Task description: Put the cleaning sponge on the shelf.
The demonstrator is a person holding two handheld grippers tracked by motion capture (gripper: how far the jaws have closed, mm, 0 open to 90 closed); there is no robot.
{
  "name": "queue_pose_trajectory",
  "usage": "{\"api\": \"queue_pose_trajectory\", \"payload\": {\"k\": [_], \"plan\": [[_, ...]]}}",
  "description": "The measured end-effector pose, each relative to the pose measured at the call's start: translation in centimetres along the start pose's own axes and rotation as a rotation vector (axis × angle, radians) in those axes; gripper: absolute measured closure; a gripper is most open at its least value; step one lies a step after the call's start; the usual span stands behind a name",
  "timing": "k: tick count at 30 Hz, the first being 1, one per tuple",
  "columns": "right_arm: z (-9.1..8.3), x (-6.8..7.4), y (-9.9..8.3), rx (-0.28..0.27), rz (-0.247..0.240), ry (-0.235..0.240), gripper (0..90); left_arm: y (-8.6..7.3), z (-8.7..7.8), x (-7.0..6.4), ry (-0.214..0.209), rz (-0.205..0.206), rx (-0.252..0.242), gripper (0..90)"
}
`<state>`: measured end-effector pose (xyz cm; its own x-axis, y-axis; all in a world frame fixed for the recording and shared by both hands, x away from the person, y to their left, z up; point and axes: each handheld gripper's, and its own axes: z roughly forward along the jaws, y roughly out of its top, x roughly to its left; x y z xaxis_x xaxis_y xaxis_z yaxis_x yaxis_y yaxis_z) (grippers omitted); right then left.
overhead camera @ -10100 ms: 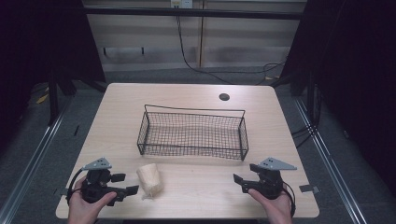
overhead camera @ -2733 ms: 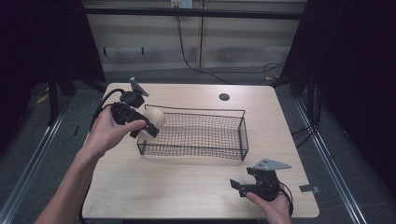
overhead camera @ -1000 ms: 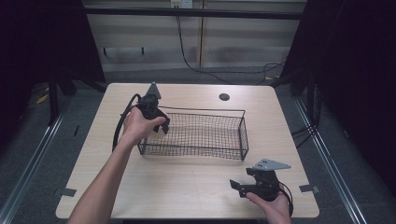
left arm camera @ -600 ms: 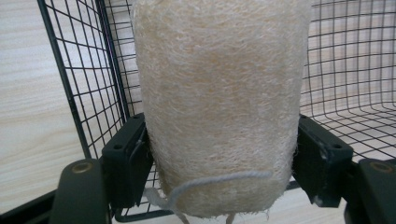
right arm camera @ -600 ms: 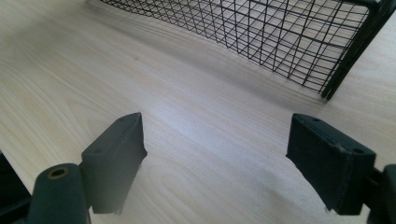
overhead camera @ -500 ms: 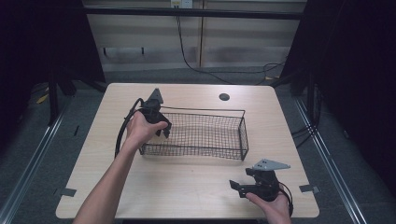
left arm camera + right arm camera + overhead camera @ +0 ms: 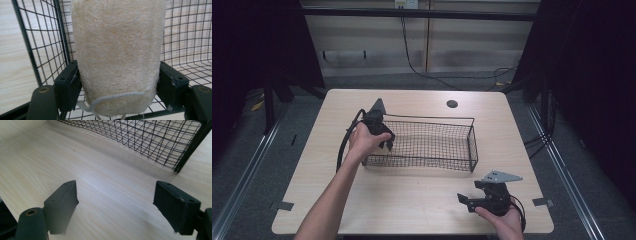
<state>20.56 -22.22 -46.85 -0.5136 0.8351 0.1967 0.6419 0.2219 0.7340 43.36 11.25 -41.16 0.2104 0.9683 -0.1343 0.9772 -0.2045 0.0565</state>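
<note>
A pale fibrous loofah sponge (image 7: pixel 117 55) with a white string loop at its near end is clamped between the jaws of my left gripper (image 7: pixel 117 87), inside the left end of the black wire basket (image 7: pixel 45 50). From above, that left gripper (image 7: pixel 382 137) reaches down over the basket's (image 7: pixel 432 145) left wall, and the hand hides the sponge. My right gripper (image 7: pixel 469 200) rests near the table's front right edge, jaws wide apart with bare wood between them. In its own view the right gripper (image 7: pixel 115 205) faces the basket's corner (image 7: pixel 185 157).
The light wooden table (image 7: pixel 412 200) has a round cable hole (image 7: pixel 452 104) at the back. A cable loops from the left gripper along the forearm (image 7: pixel 343 150). Dark floor and metal rails surround the table.
The left gripper carried the sponge from the table's front left up and over the basket's left wall, then lowered it inside. The right gripper stayed in place.
</note>
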Motion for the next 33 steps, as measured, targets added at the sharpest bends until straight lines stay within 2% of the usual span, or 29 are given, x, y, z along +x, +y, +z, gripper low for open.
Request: {"api": "queue_pose_trajectory", "payload": {"k": [8, 10, 13, 17, 23, 24, 25, 30, 31, 33], "plan": [[0.0, 0.0, 0.0, 0.000, 0.000, 0.000, 19.1, 0.1, 1.4, 0.2, 0.011, -0.004, 0.032, 28.9], [0.0, 0.0, 0.0, 0.001, 0.001, 0.001, 19.1, 0.1, 1.6, 0.3, 0.018, 0.002, 0.038, 28.9], [0.0, 0.0, 0.0, 0.000, -0.001, 0.001, 19.1, 0.1, 1.8, 0.4, 0.030, -0.012, 0.031, 28.9], [0.0, 0.0, 0.0, 0.000, 0.000, 0.003, 19.1, 0.1, 2.0, 0.4, 0.045, 0.001, 0.043, 28.8], [0.0, 0.0, 0.0, 0.000, 0.001, 0.002, 19.1, 0.1, 2.4, 0.1, 0.058, 0.002, 0.052, 28.8], [0.0, 0.0, 0.0, -0.001, 0.002, 0.003, 19.1, 0.1, 2.5, 0.2, 0.047, 0.004, 0.058, 28.7], [-0.1, 0.0, 0.0, 0.000, 0.002, 0.001, 19.1, 0.1, 2.5, 0.1, 0.052, -0.004, 0.056, 28.7], [-0.1, 0.0, 0.0, -0.001, 0.002, 0.001, 19.2, 0.1, 2.8, -0.1, 0.069, 0.006, 0.064, 28.5], [-0.1, 0.0, 0.0, -0.001, 0.002, 0.001, 19.2, 0.1, 2.8, -0.1, 0.056, 0.006, 0.074, 28.5], [-0.1, 0.0, 0.0, -0.001, 0.001, 0.001, 19.2, 0.0, 3.0, -0.2, 0.071, 0.011, 0.071, 28.5]]}}
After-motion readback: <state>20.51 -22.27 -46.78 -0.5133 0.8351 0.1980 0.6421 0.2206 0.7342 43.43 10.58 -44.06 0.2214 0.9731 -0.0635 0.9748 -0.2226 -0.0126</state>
